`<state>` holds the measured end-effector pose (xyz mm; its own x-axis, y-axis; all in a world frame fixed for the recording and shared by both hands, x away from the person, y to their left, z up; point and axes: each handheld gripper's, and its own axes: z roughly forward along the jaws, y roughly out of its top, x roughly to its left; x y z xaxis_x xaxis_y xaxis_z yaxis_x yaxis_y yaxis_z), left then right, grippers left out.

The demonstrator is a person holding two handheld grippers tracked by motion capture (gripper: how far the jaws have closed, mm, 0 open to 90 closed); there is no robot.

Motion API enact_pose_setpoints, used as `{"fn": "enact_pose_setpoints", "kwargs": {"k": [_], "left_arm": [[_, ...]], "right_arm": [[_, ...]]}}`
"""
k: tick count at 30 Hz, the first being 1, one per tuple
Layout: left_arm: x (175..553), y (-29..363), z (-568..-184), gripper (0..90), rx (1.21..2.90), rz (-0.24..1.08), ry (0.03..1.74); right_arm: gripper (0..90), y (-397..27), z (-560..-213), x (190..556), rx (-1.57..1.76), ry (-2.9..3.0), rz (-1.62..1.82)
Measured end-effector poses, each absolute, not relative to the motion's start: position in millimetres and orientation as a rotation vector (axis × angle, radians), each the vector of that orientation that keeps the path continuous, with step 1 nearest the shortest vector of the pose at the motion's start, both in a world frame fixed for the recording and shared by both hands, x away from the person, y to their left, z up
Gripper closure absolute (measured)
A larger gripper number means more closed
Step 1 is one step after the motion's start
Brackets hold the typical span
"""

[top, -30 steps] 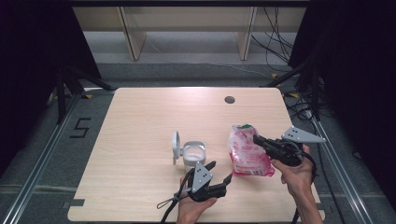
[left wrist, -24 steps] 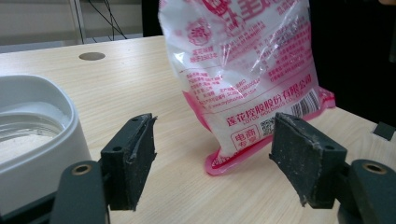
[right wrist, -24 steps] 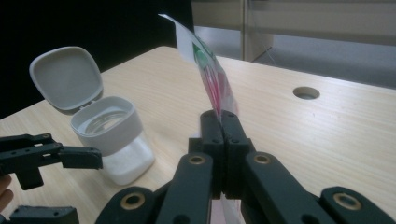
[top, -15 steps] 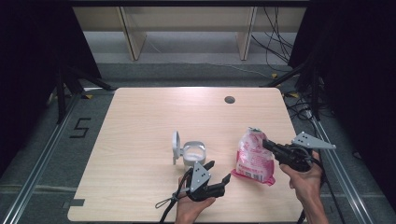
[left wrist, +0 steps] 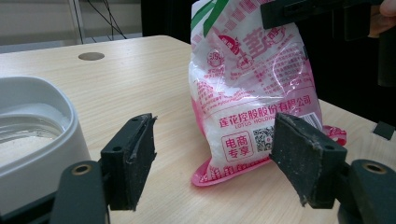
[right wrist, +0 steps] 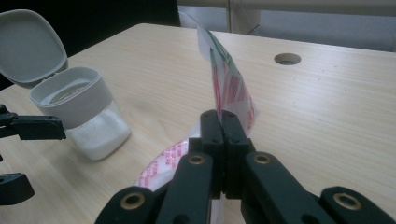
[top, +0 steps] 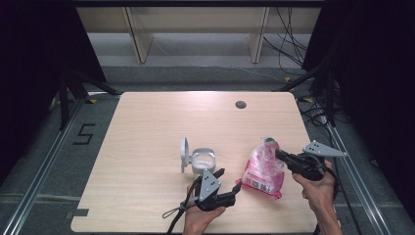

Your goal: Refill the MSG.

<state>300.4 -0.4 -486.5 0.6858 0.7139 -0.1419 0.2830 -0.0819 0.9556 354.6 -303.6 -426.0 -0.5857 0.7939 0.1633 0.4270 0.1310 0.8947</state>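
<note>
A pink-and-white plastic bag [top: 264, 171] of white grains stands tilted on the table with its bottom edge on the wood. My right gripper [top: 278, 154] is shut on the bag's top edge; in the right gripper view the jaws [right wrist: 224, 116] pinch the flattened film of the bag [right wrist: 231, 88]. To the bag's left stands a white container [top: 203, 160] with its hinged lid [top: 184, 154] flipped up and white grains inside. My left gripper [top: 228, 181] is open in front of the container, pointing at the bag [left wrist: 252, 93], with nothing between its pads [left wrist: 135, 154].
The light wooden table [top: 147, 127] has a round cable hole [top: 240, 104] at the back right. Metal rails run along both sides of the table, and cables lie on the floor behind it at the right.
My right gripper has come down and slightly toward the front with the bag, whose bottom now rests lower on the table. The left gripper and the container have stayed put.
</note>
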Motion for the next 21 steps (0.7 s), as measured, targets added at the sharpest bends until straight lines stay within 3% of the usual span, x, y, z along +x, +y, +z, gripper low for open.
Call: {"fn": "enact_pose_setpoints", "kwargs": {"k": [21], "left_arm": [[300, 1, -486, 29.5, 1.664, 0.428, 0.806]], "right_arm": [[90.0, -313, -441, 351, 1.287, 2.062, 1.364]]}}
